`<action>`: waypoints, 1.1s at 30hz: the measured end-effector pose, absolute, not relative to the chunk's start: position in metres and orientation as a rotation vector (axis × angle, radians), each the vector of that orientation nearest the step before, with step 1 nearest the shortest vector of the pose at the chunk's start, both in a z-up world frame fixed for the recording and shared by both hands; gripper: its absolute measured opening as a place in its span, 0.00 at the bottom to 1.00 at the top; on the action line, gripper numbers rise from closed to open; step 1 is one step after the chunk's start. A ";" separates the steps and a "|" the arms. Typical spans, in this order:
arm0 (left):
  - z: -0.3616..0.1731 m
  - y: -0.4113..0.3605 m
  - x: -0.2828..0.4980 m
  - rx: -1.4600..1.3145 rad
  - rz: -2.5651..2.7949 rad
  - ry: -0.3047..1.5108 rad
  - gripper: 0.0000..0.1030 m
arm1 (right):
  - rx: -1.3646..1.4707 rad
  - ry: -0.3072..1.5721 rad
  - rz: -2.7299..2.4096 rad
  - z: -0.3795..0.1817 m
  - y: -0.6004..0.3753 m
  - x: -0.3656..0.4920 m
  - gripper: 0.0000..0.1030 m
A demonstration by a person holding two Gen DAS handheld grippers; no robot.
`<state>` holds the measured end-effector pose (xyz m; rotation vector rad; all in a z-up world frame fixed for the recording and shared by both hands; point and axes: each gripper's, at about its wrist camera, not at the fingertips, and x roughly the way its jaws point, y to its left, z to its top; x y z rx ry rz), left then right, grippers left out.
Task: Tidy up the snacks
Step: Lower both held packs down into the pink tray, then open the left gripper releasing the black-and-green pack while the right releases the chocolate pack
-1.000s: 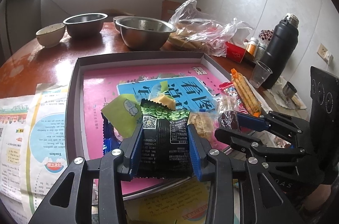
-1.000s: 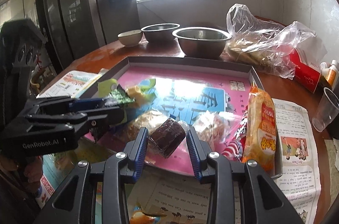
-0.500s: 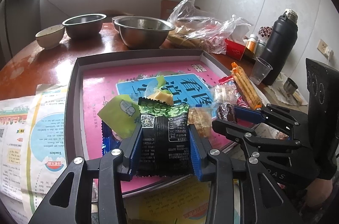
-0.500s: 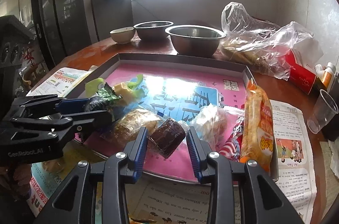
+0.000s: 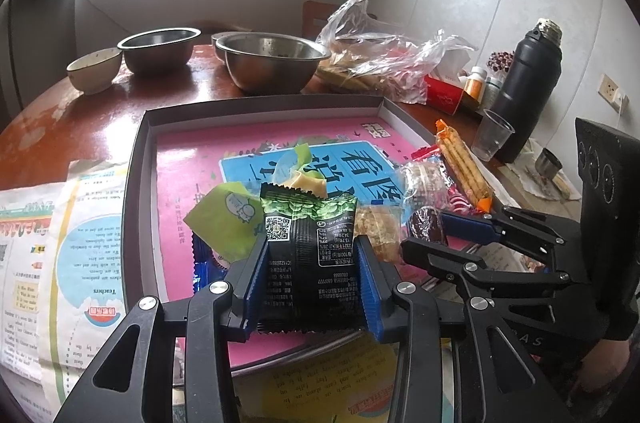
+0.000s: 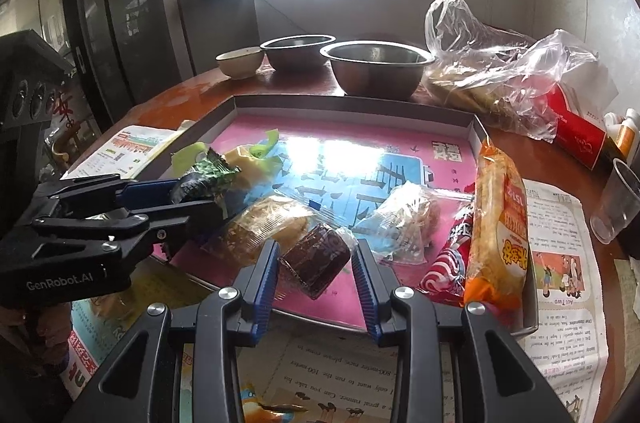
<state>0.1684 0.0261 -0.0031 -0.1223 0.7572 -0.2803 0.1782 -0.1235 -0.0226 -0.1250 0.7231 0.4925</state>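
Note:
My left gripper (image 5: 311, 251) is shut on a black and green snack packet (image 5: 308, 223), held upright over the near edge of the grey tray (image 5: 260, 103) with its pink liner. My right gripper (image 6: 316, 251) is shut on a brown cake in a clear wrapper (image 6: 316, 259) just above the tray's (image 6: 352, 103) front edge. Each gripper shows in the other's view: the right gripper (image 5: 440, 227) to the right, the left gripper (image 6: 192, 191) to the left. Loose snacks lie in the tray: a yellow-green wrapped one (image 5: 224, 219), clear-wrapped pastries (image 6: 264, 227) and an orange biscuit pack (image 6: 496, 223).
Behind the tray stand two steel bowls (image 5: 276, 63), a small ceramic bowl (image 5: 94, 71) and crumpled plastic bags (image 6: 492, 75). A black thermos (image 5: 528, 83), a plastic cup (image 5: 490, 139) and a red box (image 6: 576, 135) are at the right. Newspapers (image 5: 52, 243) lie under and beside the tray.
Both grippers keep their grips on the same snacks. The views have shifted only slightly, and nothing in the tray has moved.

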 end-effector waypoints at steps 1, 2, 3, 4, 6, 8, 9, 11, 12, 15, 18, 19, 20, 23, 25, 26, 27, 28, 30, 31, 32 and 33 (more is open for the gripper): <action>-0.003 0.026 0.170 -0.122 -0.276 0.756 0.41 | -0.121 0.723 0.492 -0.022 -0.124 0.178 0.36; -0.004 0.026 0.171 -0.122 -0.271 0.755 0.41 | -0.120 0.722 0.492 -0.022 -0.124 0.178 0.36; -0.004 0.026 0.172 -0.120 -0.269 0.754 0.41 | -0.121 0.722 0.492 -0.022 -0.123 0.178 0.36; -0.004 0.025 0.172 -0.118 -0.267 0.753 0.41 | -0.121 0.723 0.491 -0.022 -0.123 0.178 0.36; -0.004 0.024 0.173 -0.113 -0.264 0.748 0.41 | -0.117 0.724 0.490 -0.023 -0.123 0.178 0.36; -0.004 0.024 0.173 -0.109 -0.262 0.747 0.41 | -0.117 0.726 0.487 -0.023 -0.123 0.178 0.36; -0.004 0.023 0.172 -0.111 -0.263 0.747 0.41 | -0.117 0.726 0.486 -0.022 -0.123 0.178 0.36; -0.004 0.023 0.173 -0.112 -0.265 0.747 0.41 | -0.113 0.722 0.489 -0.021 -0.123 0.177 0.36; -0.004 0.023 0.172 -0.113 -0.265 0.747 0.41 | -0.107 0.716 0.491 -0.020 -0.124 0.176 0.36; -0.004 0.024 0.172 -0.109 -0.264 0.747 0.41 | -0.102 0.710 0.496 -0.018 -0.125 0.175 0.36; -0.004 0.023 0.172 -0.111 -0.265 0.747 0.41 | -0.103 0.715 0.496 -0.019 -0.125 0.175 0.36; -0.004 0.023 0.172 -0.113 -0.266 0.747 0.41 | -0.103 0.716 0.496 -0.019 -0.125 0.175 0.36; -0.004 0.024 0.172 -0.115 -0.266 0.746 0.41 | -0.103 0.717 0.495 -0.019 -0.125 0.175 0.36; -0.004 0.025 0.173 -0.122 -0.266 0.744 0.41 | -0.101 0.718 0.497 -0.019 -0.125 0.174 0.36; -0.004 0.025 0.174 -0.125 -0.260 0.741 0.41 | -0.101 0.718 0.500 -0.019 -0.125 0.173 0.36; -0.004 0.025 0.174 -0.125 -0.259 0.740 0.41 | -0.101 0.717 0.501 -0.019 -0.125 0.173 0.36; -0.004 0.025 0.174 -0.126 -0.259 0.739 0.41 | -0.101 0.716 0.502 -0.018 -0.124 0.172 0.36; -0.004 0.026 0.174 -0.126 -0.261 0.738 0.41 | -0.101 0.717 0.502 -0.018 -0.124 0.172 0.36; -0.004 0.025 0.174 -0.125 -0.260 0.737 0.42 | -0.098 0.714 0.500 -0.018 -0.125 0.172 0.36; -0.004 0.025 0.175 -0.125 -0.262 0.738 0.43 | -0.096 0.714 0.501 -0.017 -0.126 0.172 0.36; -0.004 0.026 0.175 -0.128 -0.265 0.738 0.45 | -0.094 0.713 0.500 -0.017 -0.126 0.171 0.36; -0.004 0.026 0.174 -0.132 -0.268 0.738 0.46 | -0.088 0.710 0.498 -0.016 -0.128 0.170 0.36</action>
